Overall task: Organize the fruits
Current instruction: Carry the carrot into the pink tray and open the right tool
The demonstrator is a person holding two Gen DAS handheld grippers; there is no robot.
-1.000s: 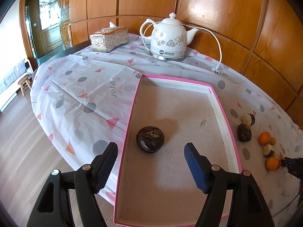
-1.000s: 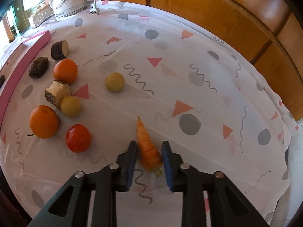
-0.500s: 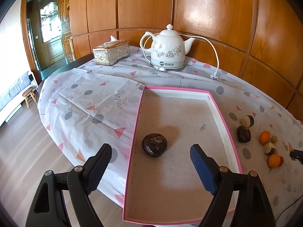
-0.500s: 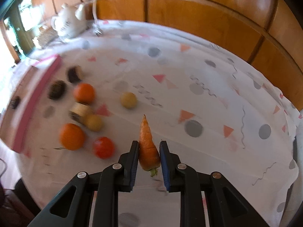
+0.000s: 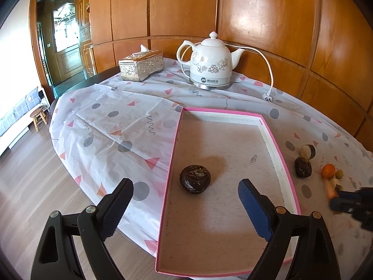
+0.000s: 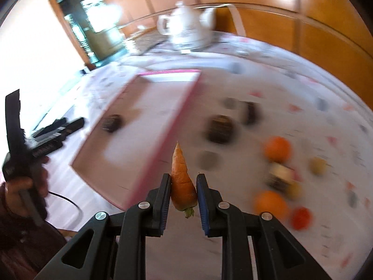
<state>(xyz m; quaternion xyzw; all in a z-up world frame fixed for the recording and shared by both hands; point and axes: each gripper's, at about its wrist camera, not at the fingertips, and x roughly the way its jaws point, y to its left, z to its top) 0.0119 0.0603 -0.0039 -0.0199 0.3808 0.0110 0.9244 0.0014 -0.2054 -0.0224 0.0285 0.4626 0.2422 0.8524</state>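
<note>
Pink-rimmed tray (image 5: 289, 179) on the patterned tablecloth (image 5: 121, 126), holding one dark round fruit (image 5: 195, 182) near its left wall. Left gripper (image 5: 185, 200) hanging over the tray's near end, fingers spread wide, gripping nothing. Right gripper (image 6: 181, 194) pinching a carrot (image 6: 181, 184), tip forward. Compared with half a second ago: carrot carried leftward, now by the tray's right rim; oranges (image 6: 277, 149) and other loose fruit off to the right, blurred.

Tray (image 5: 233, 233) floor mostly bare — one dark fruit (image 5: 195, 182) inside.
</note>
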